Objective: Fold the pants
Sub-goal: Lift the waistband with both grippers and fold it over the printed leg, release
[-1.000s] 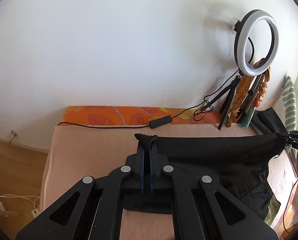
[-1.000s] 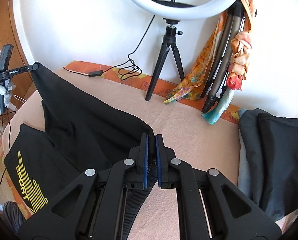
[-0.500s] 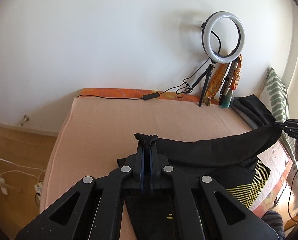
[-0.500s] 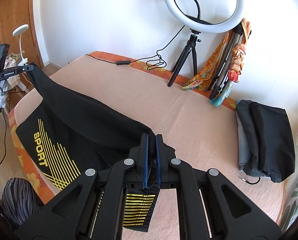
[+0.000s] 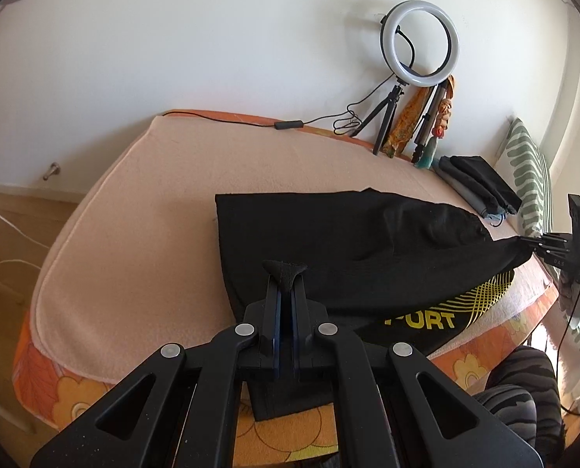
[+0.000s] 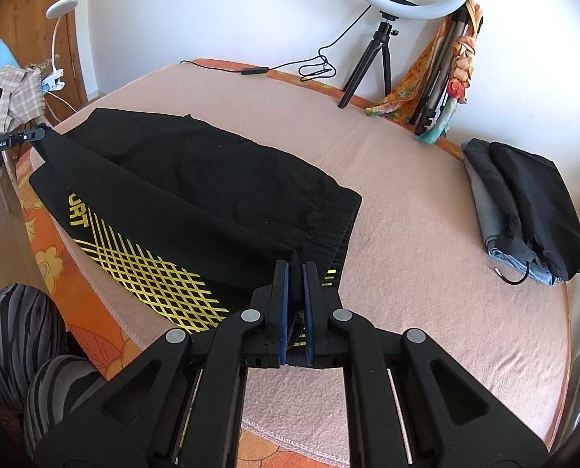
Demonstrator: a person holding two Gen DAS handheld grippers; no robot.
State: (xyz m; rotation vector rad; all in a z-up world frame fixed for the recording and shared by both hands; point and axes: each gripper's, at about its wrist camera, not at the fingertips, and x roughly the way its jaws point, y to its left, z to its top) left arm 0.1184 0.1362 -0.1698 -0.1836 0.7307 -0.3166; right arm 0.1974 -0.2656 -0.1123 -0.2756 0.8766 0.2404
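Left gripper: the left gripper (image 5: 285,273) is seen low in the centre of its own frame, its jaws clamped together on a pinched tab of black cloth that sticks up past the fingertips. In the right wrist view it appears small at the left edge (image 6: 36,132), holding a corner of the fabric.

Right gripper: the right gripper (image 6: 294,269) is seen at lower centre of its own frame, jaws closed on the gathered elastic edge of the garment. In the left wrist view it shows at the right edge (image 5: 531,240), with the cloth drawn to a point at its tips.

Pants: the black pants (image 5: 348,241) are spread across the middle of both frames, an upper layer stretched taut between the two grippers and laid over a lower layer. Yellow lettering and a yellow lattice print (image 6: 149,273) are exposed on the lower layer, toward the near edge of the bed.

Bed: a peach blanket (image 5: 142,210) covers the bed, with an orange floral sheet (image 5: 75,394) showing along its near edge, at the lower left of the left wrist frame.

Folded clothes: a stack of dark and grey garments (image 6: 524,210) lies at the right of the right wrist frame, well apart from the pants.

Ring light: a ring light on a small tripod (image 5: 418,50) stands at the wall, upper right of the left wrist frame, its cable trailing along the far edge of the bed.

Person: striped trouser legs (image 6: 13,327) are visible at the lower left of the right wrist frame.
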